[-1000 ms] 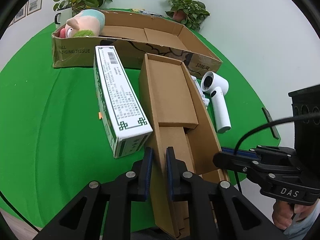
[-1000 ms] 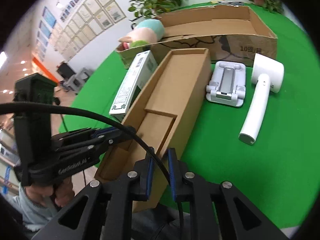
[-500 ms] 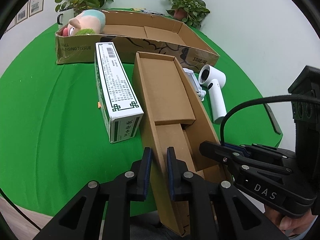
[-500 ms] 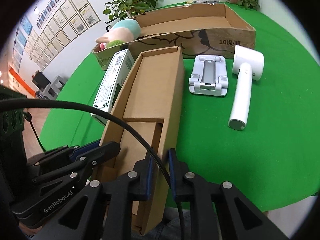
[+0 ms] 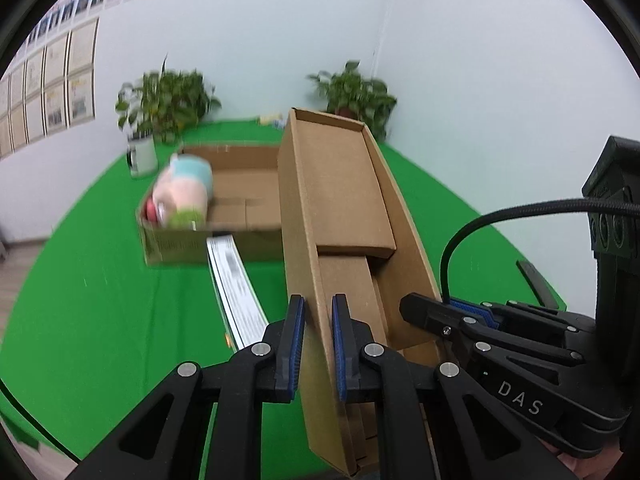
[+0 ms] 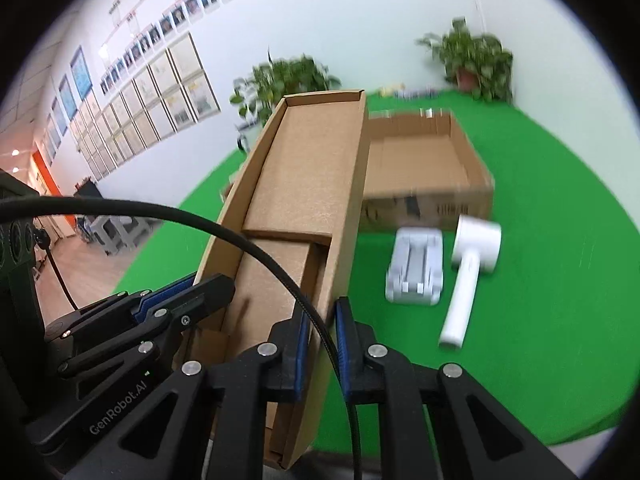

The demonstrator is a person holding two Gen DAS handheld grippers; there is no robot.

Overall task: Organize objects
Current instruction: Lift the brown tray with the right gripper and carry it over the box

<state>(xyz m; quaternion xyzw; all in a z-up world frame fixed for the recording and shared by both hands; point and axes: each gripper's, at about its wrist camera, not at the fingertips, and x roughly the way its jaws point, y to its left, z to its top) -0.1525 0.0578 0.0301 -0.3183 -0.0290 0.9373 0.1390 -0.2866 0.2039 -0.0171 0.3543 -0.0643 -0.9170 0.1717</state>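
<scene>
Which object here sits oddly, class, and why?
The long cardboard tray is tilted, its far end raised above the green table, each long wall pinched by left tongs and right tongs. Nothing is spilled.

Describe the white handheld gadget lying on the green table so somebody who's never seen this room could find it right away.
Start at the big open cardboard carton on the green table. Just in front of its near wall lie two white items side by side. You want the white handheld gadget, the T-shaped one with a long round handle and blocky head, not the flat folded stand beside it.
</scene>
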